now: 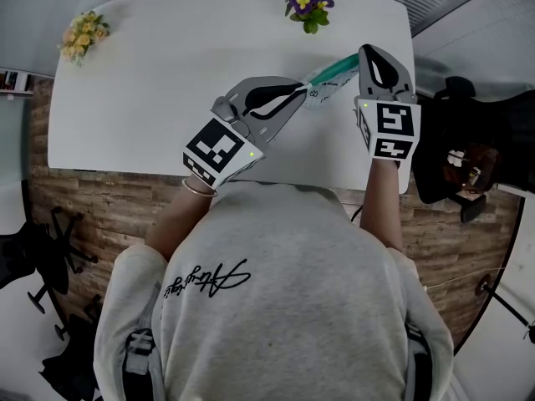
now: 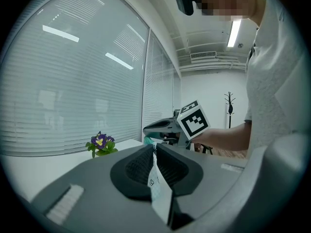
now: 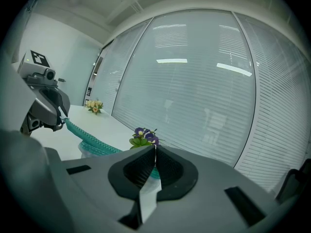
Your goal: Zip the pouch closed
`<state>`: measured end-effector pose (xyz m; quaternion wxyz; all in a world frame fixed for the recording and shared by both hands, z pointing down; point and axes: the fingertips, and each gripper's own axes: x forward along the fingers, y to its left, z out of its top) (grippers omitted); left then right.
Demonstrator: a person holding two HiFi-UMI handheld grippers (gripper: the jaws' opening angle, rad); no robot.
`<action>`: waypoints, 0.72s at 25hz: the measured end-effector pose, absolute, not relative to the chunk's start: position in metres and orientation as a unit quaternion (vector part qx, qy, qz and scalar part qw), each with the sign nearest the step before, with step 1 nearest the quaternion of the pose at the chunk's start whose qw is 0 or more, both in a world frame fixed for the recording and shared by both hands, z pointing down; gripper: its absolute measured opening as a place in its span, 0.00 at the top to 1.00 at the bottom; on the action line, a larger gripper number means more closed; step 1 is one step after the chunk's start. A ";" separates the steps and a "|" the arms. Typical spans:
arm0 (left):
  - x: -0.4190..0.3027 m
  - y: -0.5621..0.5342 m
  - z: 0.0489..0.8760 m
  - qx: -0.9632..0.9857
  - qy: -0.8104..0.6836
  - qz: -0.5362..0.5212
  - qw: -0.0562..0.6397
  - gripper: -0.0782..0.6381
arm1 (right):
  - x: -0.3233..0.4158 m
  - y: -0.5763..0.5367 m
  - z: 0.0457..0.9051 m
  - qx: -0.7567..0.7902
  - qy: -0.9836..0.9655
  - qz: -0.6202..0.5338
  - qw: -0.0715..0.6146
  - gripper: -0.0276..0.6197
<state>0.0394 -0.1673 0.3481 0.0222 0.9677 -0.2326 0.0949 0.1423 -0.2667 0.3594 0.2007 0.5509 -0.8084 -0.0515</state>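
pouch (image 1: 330, 75) is held stretched over the table (image 1: 150, 82), one end clamped in the closed left gripper (image 1: 299, 92), the other in the closed right gripper (image 1: 363, 60). zipping seems in hand; next, the slider should be drawn along the teal zipper (image 3: 87, 137) against a fixed anchor.

Purple flowers (image 1: 310, 2), yellow flowers (image 1: 84, 33), white table (image 1: 167, 90)
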 end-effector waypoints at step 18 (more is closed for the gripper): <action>0.039 -0.165 0.347 0.968 -0.230 0.099 0.017 0.86 | 0.153 -0.268 0.359 0.562 -0.800 -0.053 0.202 0.94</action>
